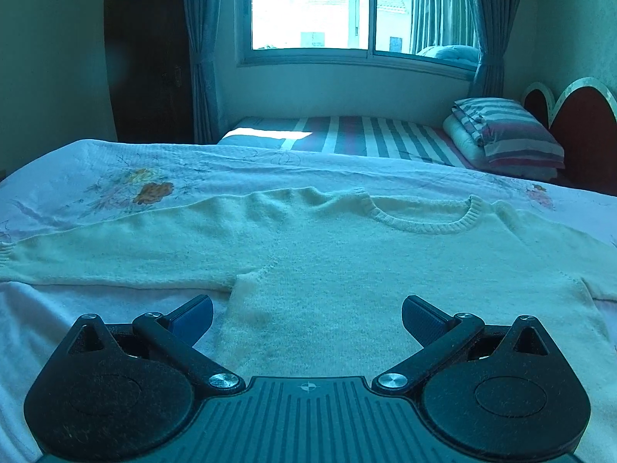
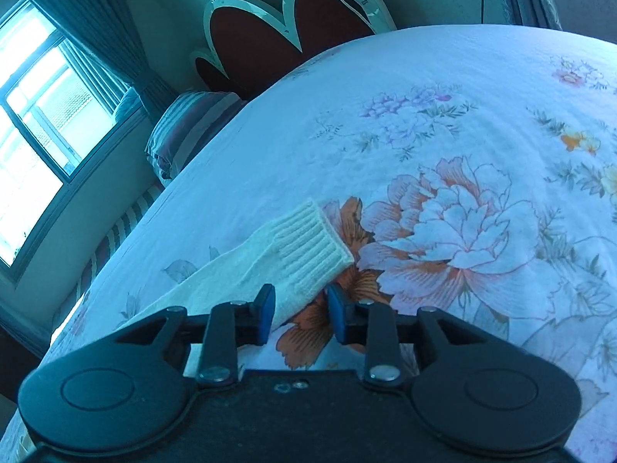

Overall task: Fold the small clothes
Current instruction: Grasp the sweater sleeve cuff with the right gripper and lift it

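On the bed [image 1: 96, 162] the cream sweater [image 1: 347, 254] lies flat. My left gripper [image 1: 306, 314], fingers wide, hovers over its body. My right gripper [image 2: 300, 310], fingers narrow, straddles the sleeve cuff [image 2: 304, 247]; next I pinch it and fold inward

Cream knit sweater [image 1: 347, 254], spread flat, sleeves out, ribbed cuff [image 2: 308, 247] on floral bedspread [image 2: 443, 96]

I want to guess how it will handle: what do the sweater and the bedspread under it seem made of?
Sweater: soft cream knit, likely wool or acrylic; fuzzy surface, ribbed collar and cuff. Bedspread: thin woven cloth, probably cotton, matte with printed flowers and fine crinkles.
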The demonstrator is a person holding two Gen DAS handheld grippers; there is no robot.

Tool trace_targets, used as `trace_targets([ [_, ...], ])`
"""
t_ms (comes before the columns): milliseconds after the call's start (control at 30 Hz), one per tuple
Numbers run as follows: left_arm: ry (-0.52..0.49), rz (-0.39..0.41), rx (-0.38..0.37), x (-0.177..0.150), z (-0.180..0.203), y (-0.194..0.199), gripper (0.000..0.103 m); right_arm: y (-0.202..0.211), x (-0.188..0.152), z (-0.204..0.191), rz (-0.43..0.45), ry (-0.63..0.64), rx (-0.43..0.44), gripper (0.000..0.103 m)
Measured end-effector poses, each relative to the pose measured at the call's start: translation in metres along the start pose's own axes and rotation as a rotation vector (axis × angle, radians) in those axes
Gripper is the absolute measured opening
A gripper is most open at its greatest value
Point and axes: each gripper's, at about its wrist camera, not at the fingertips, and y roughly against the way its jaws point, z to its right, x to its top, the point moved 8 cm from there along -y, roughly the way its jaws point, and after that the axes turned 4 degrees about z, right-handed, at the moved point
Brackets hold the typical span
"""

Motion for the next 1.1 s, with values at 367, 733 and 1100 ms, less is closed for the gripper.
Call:
trace_targets([
  [367,0.020,-0.033,0.034,-0.006,-0.034,-0.017,0.103,-0.016,0.006,-0.012,0.027,-0.080,0.082,0.023],
  [733,0.070,-0.043,0.054,-0.007,-0.104,-0.028,0.103,0.000,-0.019,-0.014,-0.069,-0.250,0.115,0.034],
  [1100,0.084,-0.051,0.065,-0.002,-0.121,-0.046,0.103,-0.023,0.015,0.010,0.004,-0.279,0.072,0.015],
])
